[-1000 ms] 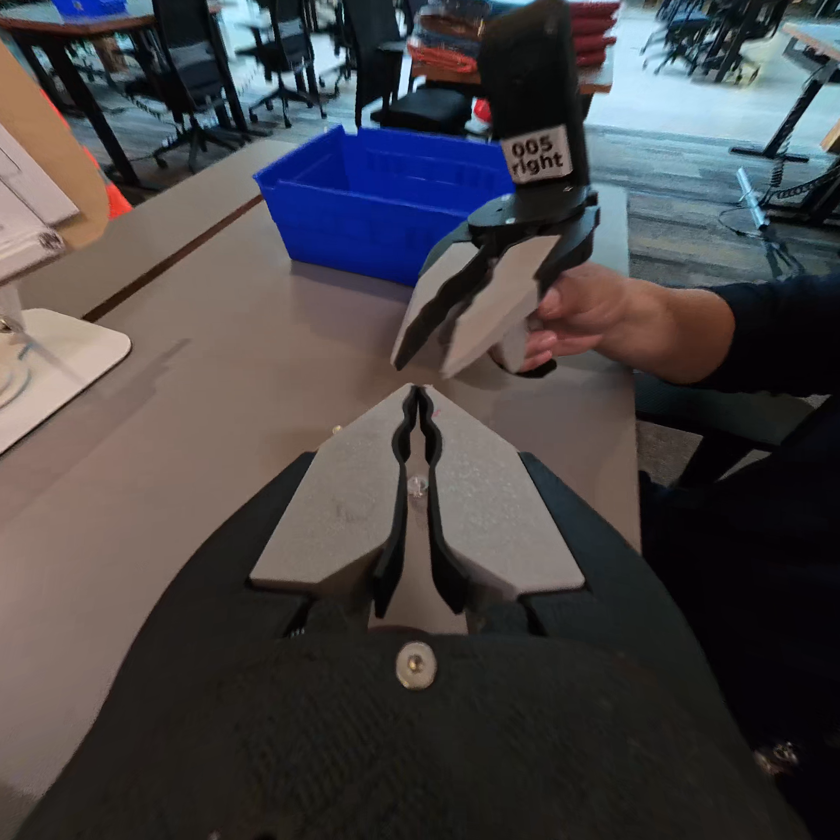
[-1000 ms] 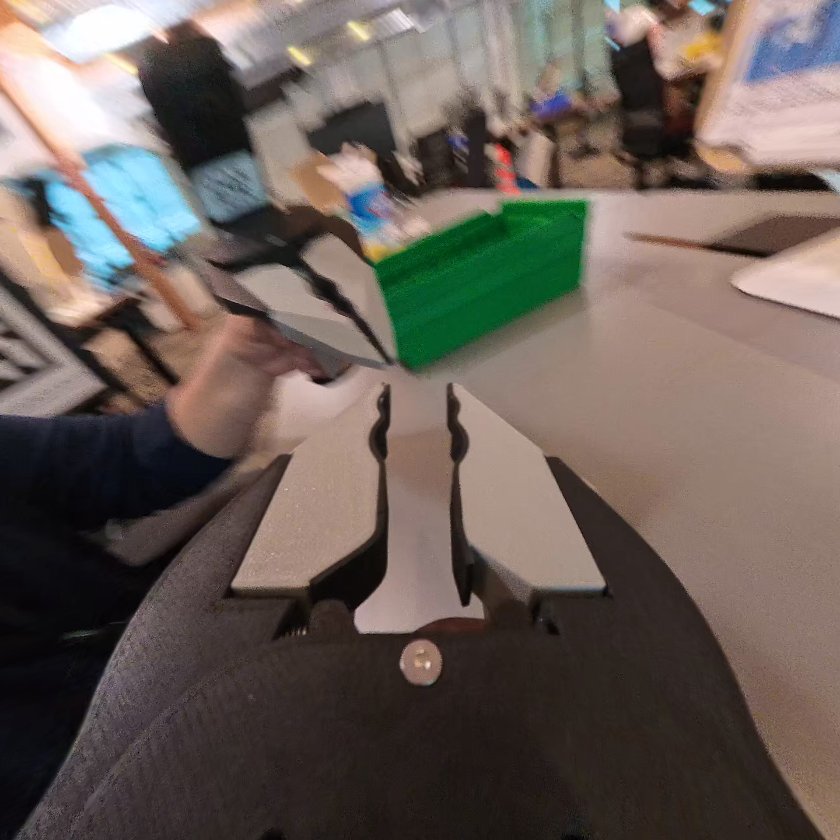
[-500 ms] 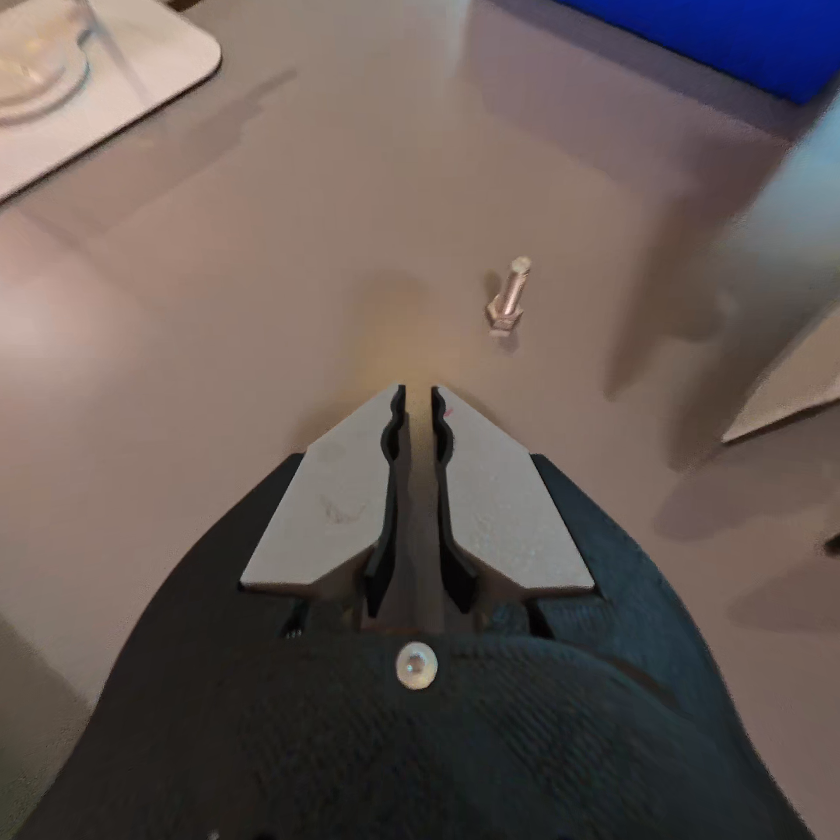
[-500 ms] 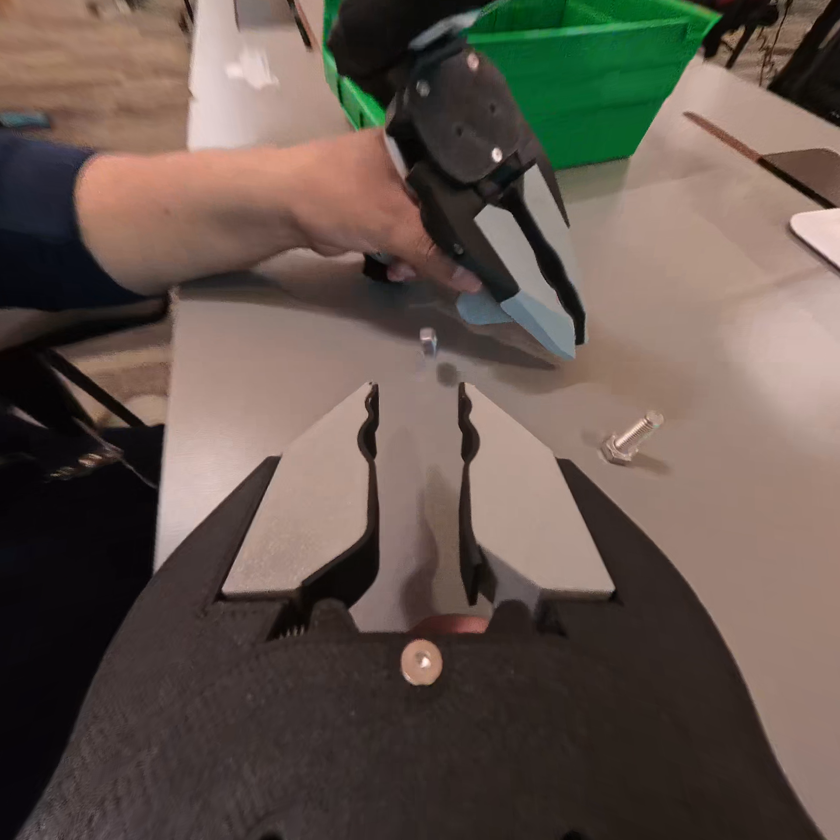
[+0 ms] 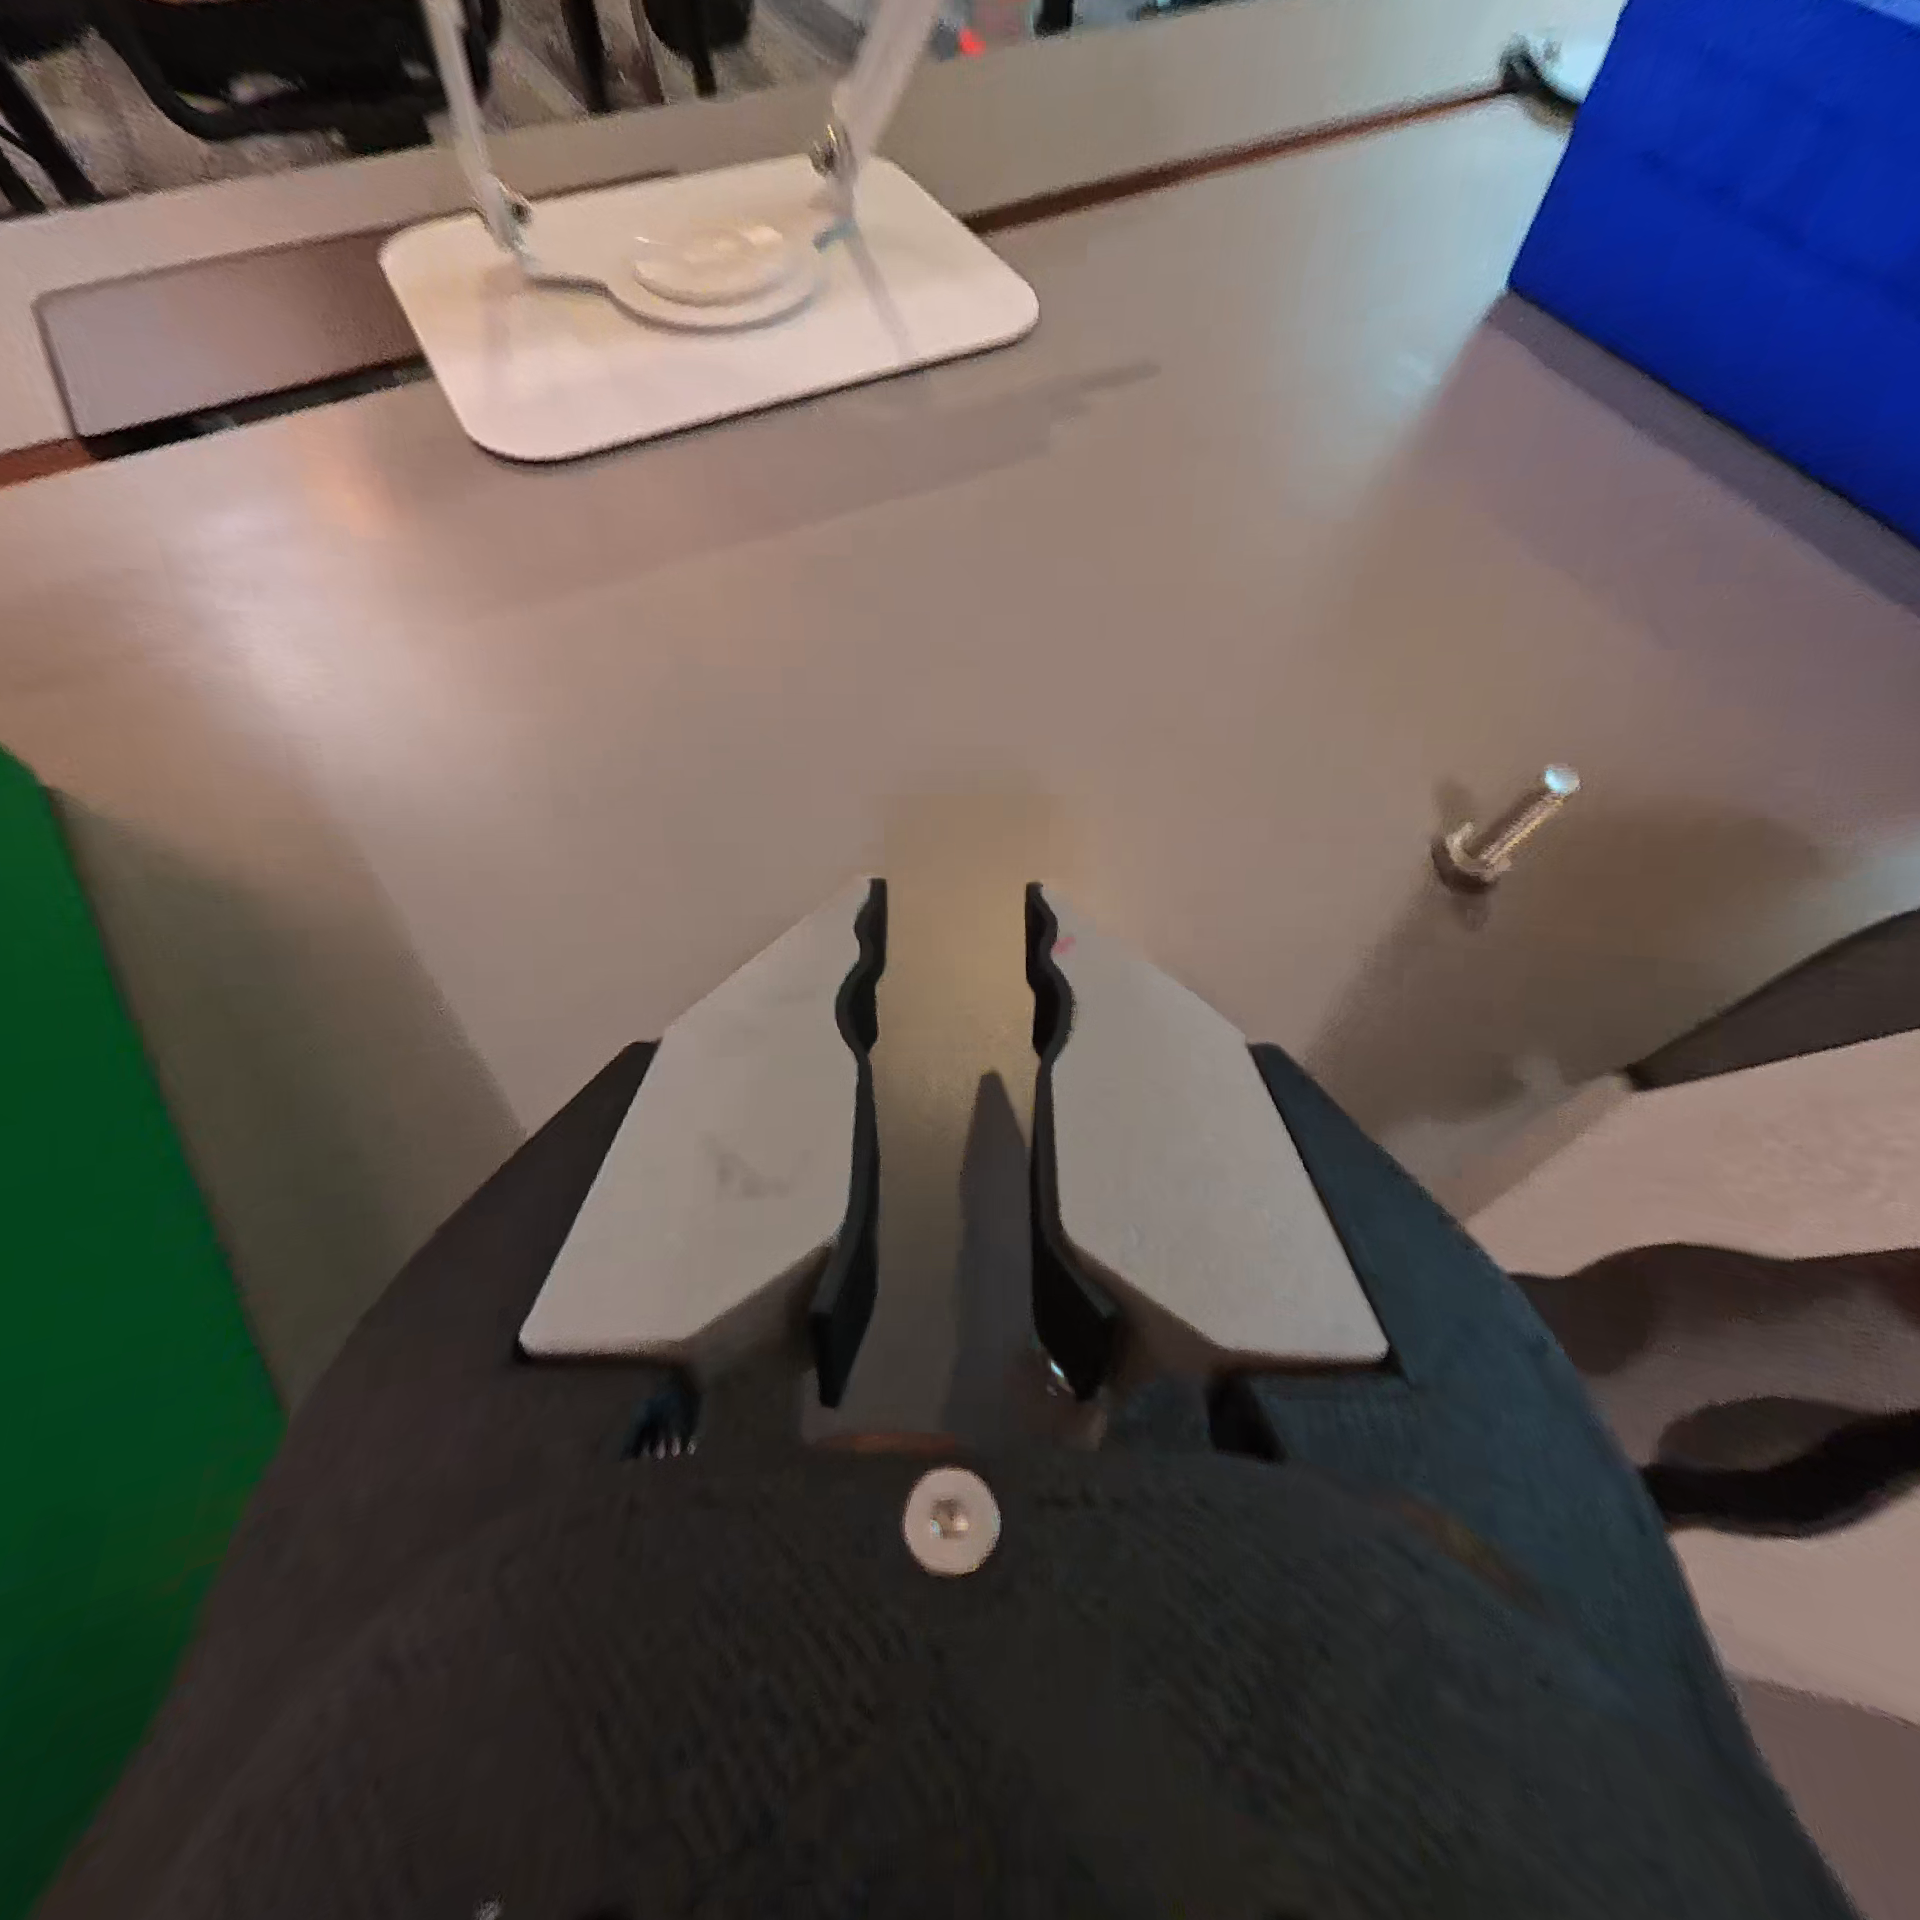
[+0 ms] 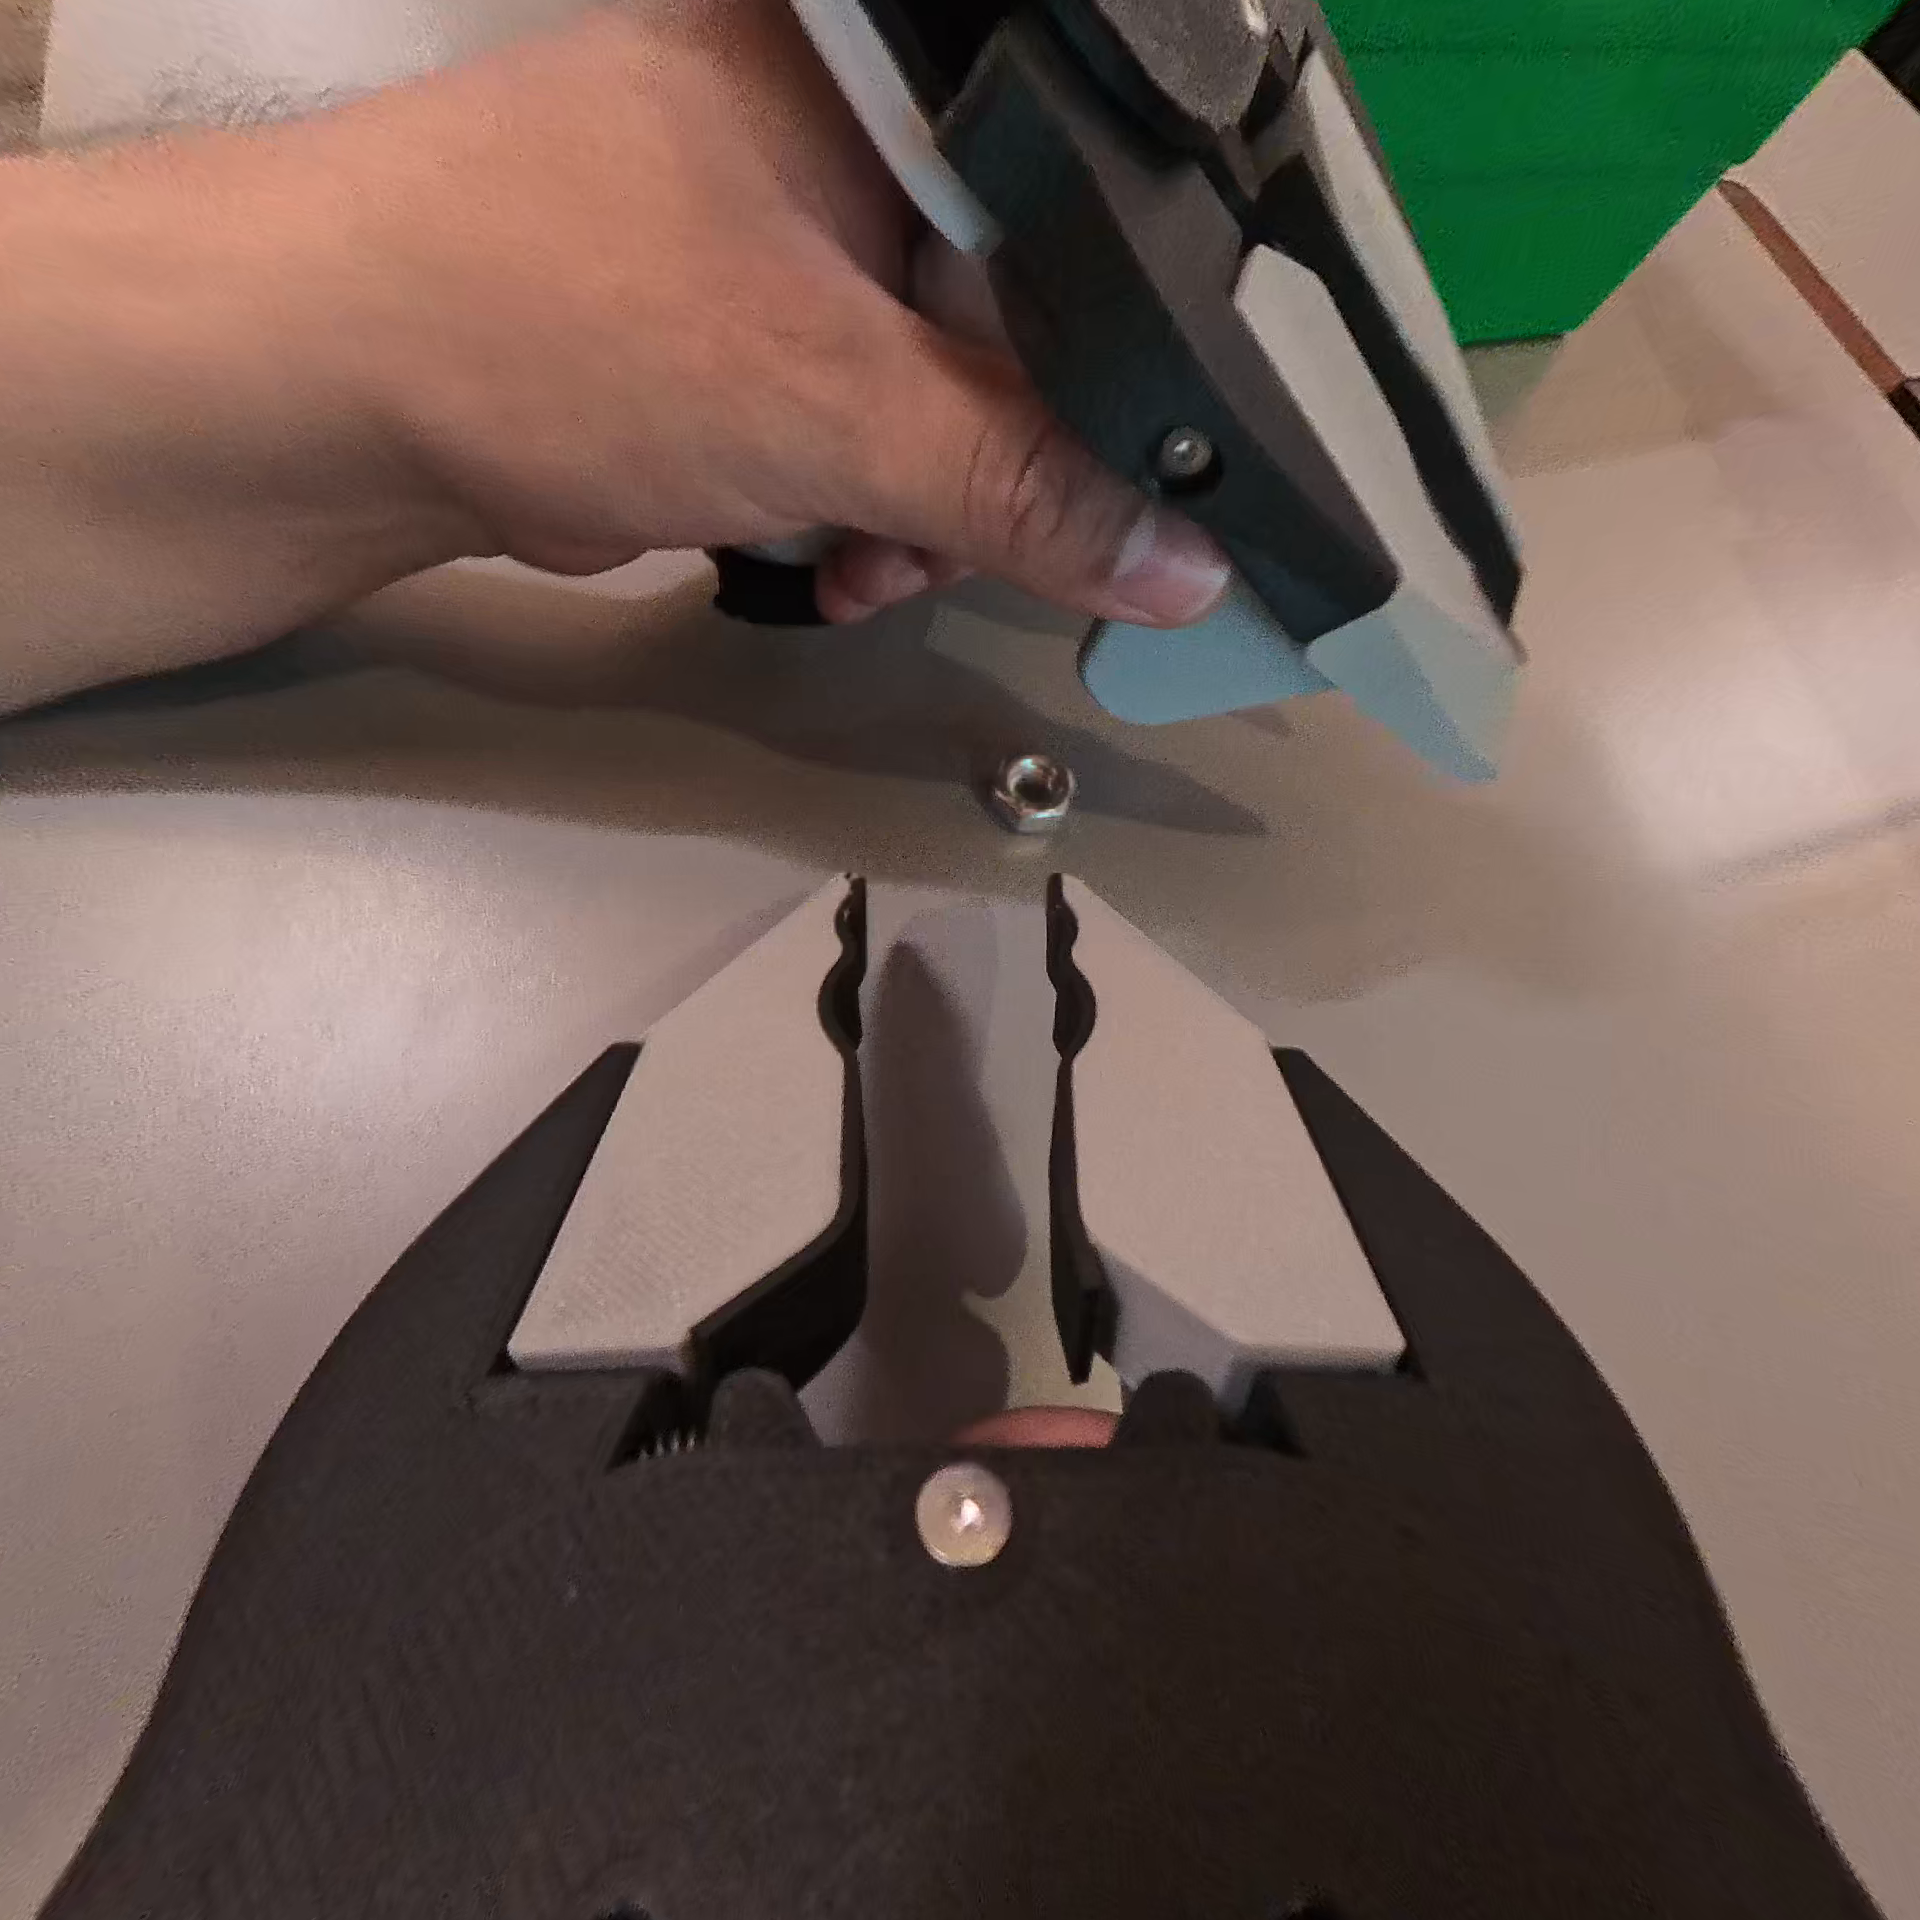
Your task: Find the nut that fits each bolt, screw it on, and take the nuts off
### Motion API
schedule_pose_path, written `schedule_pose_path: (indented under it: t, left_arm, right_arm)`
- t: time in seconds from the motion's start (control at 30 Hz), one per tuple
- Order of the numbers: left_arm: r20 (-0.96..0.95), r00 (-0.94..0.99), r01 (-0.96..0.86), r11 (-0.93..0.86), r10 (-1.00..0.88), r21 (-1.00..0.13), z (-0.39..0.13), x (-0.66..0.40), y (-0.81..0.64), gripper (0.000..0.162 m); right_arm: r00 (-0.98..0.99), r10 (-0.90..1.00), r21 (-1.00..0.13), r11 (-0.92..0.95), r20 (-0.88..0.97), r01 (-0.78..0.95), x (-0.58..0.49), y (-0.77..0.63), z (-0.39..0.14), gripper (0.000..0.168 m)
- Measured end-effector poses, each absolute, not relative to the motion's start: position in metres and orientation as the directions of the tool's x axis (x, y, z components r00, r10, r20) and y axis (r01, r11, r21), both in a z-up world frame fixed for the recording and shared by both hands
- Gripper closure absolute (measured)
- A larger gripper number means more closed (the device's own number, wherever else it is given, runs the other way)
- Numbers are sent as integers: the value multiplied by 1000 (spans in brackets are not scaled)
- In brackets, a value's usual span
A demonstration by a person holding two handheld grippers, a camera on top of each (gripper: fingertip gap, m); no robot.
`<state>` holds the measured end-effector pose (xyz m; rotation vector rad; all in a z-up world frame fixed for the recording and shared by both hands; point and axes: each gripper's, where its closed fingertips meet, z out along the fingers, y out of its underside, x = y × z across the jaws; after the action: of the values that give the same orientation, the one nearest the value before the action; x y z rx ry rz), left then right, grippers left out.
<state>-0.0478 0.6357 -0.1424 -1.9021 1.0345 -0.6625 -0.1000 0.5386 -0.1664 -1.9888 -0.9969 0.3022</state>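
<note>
A silver bolt (image 5: 1503, 828) lies on the grey table (image 5: 727, 644) to the right of my left gripper (image 5: 954, 891), which is open and empty above the table. A small silver hex nut (image 6: 1028, 793) lies flat on the table just beyond the tips of my right gripper (image 6: 954, 885), which is open and empty. In the right wrist view the left gripper (image 6: 1455, 717) hangs over the table just past the nut, held by a hand (image 6: 582, 343). In the left wrist view the right gripper's fingers (image 5: 1766, 1174) show at the right edge.
A blue bin (image 5: 1756, 249) stands at the far right and a green bin (image 6: 1558, 135) at the left end; its edge also shows in the left wrist view (image 5: 94, 1247). A white stand base (image 5: 717, 312) sits at the back of the table.
The left gripper has opened wider and swung left, so the bolt now lies to its right. The right gripper has moved closer to the nut.
</note>
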Motion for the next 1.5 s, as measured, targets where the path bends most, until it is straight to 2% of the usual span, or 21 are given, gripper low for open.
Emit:
schedule_pose_path:
  t: [0.07,0.33,0.43,0.6,0.63,0.67,0.73,0.87,1.0,1.13,1.27,1.33,1.5]
  left_arm:
    - [71,529,-354,-296,-846,-887,-131,-51,639,137]
    - [85,608,-162,-227,-790,-960,-86,-74,652,134]
    - [86,620,-155,-229,-780,-961,-85,-76,655,127]
    - [95,622,-136,-227,-777,-965,-82,-78,655,128]
    - [97,622,-130,-225,-777,-966,-81,-78,655,128]
    - [99,622,-128,-226,-776,-966,-80,-79,656,128]
    - [97,627,-130,-227,-773,-965,-81,-80,657,128]
    - [103,630,-130,-235,-770,-963,-82,-81,658,128]
    - [101,622,-140,-237,-776,-961,-84,-79,657,127]
    - [86,608,-165,-232,-789,-959,-87,-74,653,128]
    - [95,520,-228,-245,-849,-942,-99,-55,636,126]
    - [120,414,-255,-241,-902,-936,-104,-36,616,124]
    - [207,94,-430,-227,-974,-874,-138,20,550,120]
  right_arm:
    - [643,755,-793,-309,131,525,-113,548,-167,136]
    - [677,693,-740,-317,246,593,-124,594,-178,139]
    - [683,675,-713,-333,277,618,-122,603,-183,154]
    - [695,623,-713,-297,360,636,-117,612,-177,135]
    - [690,628,-705,-300,361,642,-118,613,-179,139]
    - [682,646,-701,-308,343,644,-119,613,-182,150]
    - [687,656,-709,-320,313,629,-119,615,-182,151]
    - [675,685,-699,-339,275,629,-110,604,-184,164]
    - [647,689,-657,-327,327,679,-78,569,-184,165]
    - [663,687,-638,-375,295,673,-36,518,-184,165]
    - [701,624,-604,-424,344,674,20,483,-184,165]
    - [741,573,-610,-461,350,645,52,481,-184,165]
    - [855,495,-718,-538,157,443,99,496,-180,165]
